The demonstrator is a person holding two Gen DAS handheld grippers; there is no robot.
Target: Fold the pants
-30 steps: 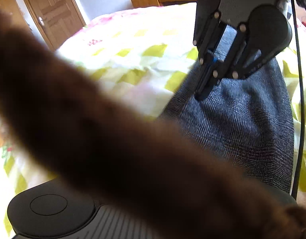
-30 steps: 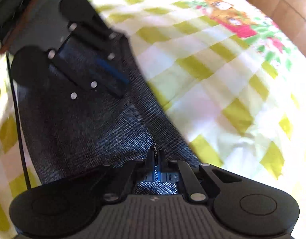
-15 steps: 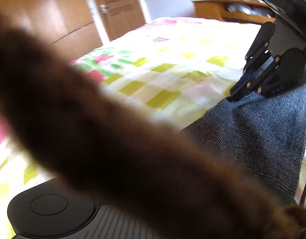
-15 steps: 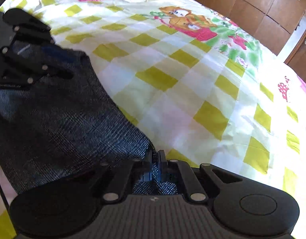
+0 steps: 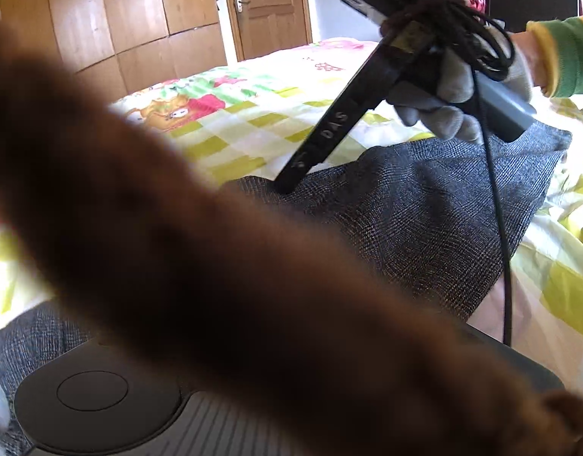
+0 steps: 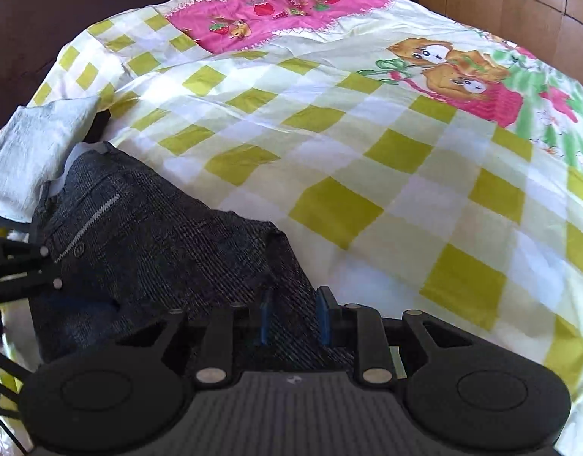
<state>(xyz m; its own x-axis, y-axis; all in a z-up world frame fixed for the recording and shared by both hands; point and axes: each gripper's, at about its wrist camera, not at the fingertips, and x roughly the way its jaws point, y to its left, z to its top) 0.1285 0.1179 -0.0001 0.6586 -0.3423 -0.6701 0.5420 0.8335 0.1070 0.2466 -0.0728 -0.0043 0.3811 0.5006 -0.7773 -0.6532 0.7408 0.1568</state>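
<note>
The dark grey pants [image 6: 147, 250] lie folded on the bed, with the waistband and a back pocket [image 6: 86, 224] at the far left. My right gripper [image 6: 291, 317] is open, its blue pads [image 6: 263, 321] apart over the near edge of the fabric. In the left wrist view a gloved hand [image 5: 447, 91] holds the right gripper [image 5: 287, 184], tips down on the pants [image 5: 424, 220]. A blurred brown strap [image 5: 215, 285] hides my left gripper's fingers. Only part of the left gripper [image 6: 33, 269] shows at the right wrist view's left edge, over the pants.
The checked yellow and white bedspread [image 6: 367, 159] has a pink patch [image 6: 276, 11] at the far end. A white cloth [image 6: 33, 152] lies beside the waistband. A black cable [image 5: 500, 209] hangs across the pants. Wooden wardrobes [image 5: 112, 19] and a door [image 5: 268, 7] stand beyond the bed.
My right gripper's fingers have parted and let go of the pants' edge they pinched. Both views have swung, and the waistband now shows ahead of the right gripper.
</note>
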